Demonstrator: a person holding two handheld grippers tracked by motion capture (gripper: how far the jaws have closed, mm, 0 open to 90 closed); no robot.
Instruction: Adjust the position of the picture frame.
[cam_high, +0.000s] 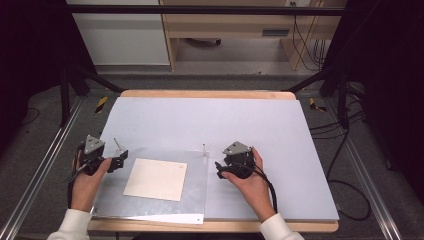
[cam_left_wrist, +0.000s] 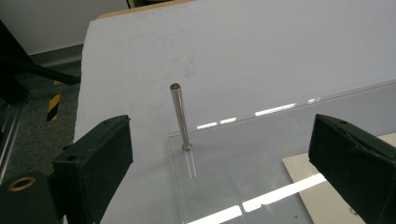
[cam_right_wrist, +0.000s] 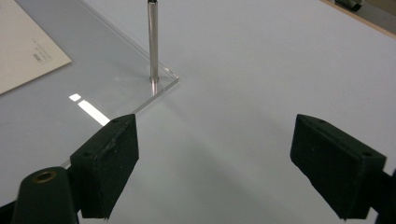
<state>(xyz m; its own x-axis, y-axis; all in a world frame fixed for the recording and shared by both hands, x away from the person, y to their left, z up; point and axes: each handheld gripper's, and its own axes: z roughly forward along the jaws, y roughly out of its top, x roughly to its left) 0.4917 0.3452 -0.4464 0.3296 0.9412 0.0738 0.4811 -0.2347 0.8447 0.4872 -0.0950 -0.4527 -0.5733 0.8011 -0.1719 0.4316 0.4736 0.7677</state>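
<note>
A clear acrylic plate (cam_high: 200, 186) lies flat on the front left of the table, with a cream square sheet (cam_high: 156, 179) in its middle. A thin metal pin stands upright at each back corner: the left pin (cam_high: 118, 145) and the right pin (cam_high: 204, 149). My left gripper (cam_high: 121, 160) is open at the plate's left edge. In the left gripper view its jaws stand wide apart around the left pin (cam_left_wrist: 181, 119) without touching it. My right gripper (cam_high: 219, 169) is open just right of the plate. The right pin (cam_right_wrist: 152, 42) stands ahead of its left jaw, with nothing between the jaws.
A pale blue-grey mat (cam_high: 260, 125) covers the wooden table (cam_high: 210, 94). Metal frame rails (cam_high: 40, 170) run along both sides, and cables (cam_high: 345, 200) lie on the floor at the right. A wooden cabinet (cam_high: 225, 25) stands beyond the table.
</note>
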